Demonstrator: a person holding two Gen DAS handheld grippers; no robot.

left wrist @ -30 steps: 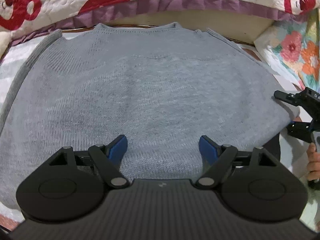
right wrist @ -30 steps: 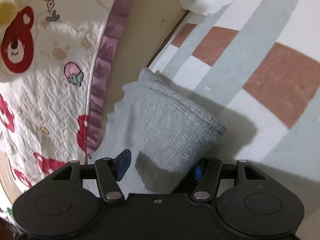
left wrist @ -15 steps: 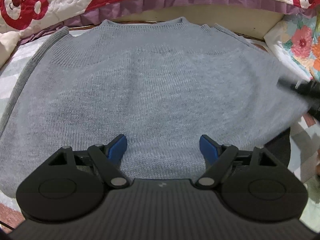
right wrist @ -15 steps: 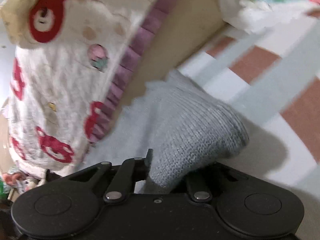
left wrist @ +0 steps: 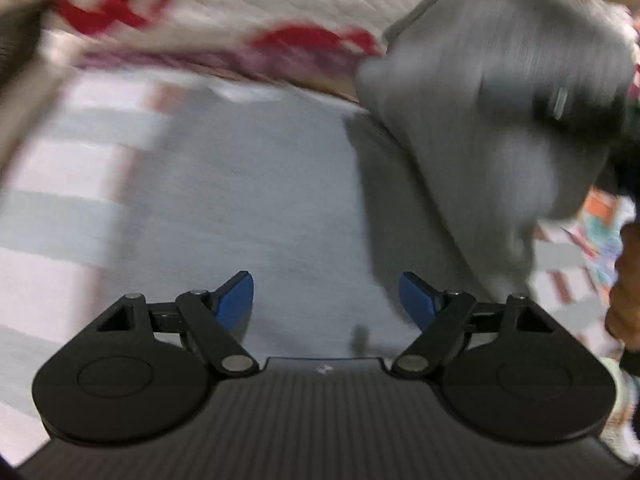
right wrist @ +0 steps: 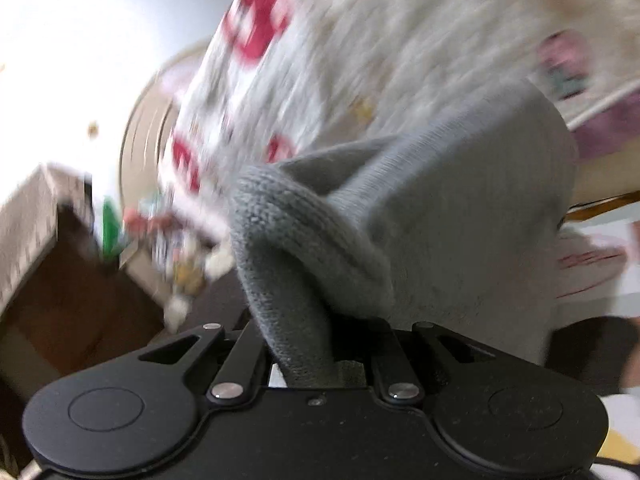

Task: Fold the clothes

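The left gripper [left wrist: 326, 298] hovers with its blue fingers [left wrist: 236, 296] spread wide and nothing between them, above the grey sweater [left wrist: 256, 200] spread on the striped bedsheet [left wrist: 60, 200]. To its right, the right gripper [right wrist: 320, 344] is clamped narrowly on a lifted fold of sweater, near the quilt [right wrist: 360, 40] at the bed's far edge.

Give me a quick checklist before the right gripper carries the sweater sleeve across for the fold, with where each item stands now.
1. Right gripper shut on the sleeve: ok, knit bunched between its fingers.
2. Sleeve lifted off the sweater body: ok, it hangs raised at the right of the left wrist view.
3. Left gripper free: ok, open, nothing between its fingers.
4. Sweater body flat: cannot tell, view blurred.
5. Left gripper pinning the body: not ok, it hovers above it and holds nothing.
6. Quilt clear of the fold area: ok, it lies beyond the sweater's far edge.
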